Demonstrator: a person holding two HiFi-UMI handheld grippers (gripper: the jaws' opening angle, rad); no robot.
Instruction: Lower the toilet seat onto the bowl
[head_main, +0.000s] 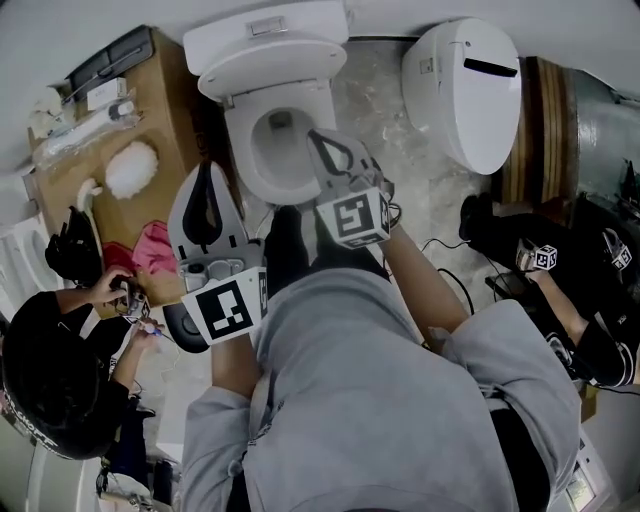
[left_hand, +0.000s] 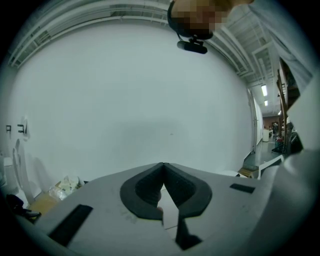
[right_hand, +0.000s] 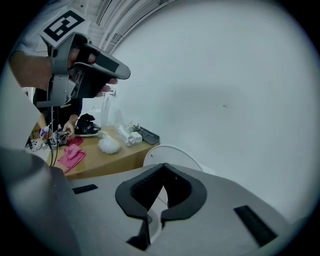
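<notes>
Touching tip to tip, empty jaws.

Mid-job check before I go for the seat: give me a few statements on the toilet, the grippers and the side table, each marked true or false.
1. The left gripper and the right gripper both have their jaws together with nothing between them. True.
2. The toilet bowl is covered. False: it is open and its inside shows.
3. A pink cloth lies on the brown table. True.
4. The right gripper is clamped on the bowl's rim. False: it holds nothing.
5. The white fluffy brush lies on the floor. False: it lies on the brown table.
</notes>
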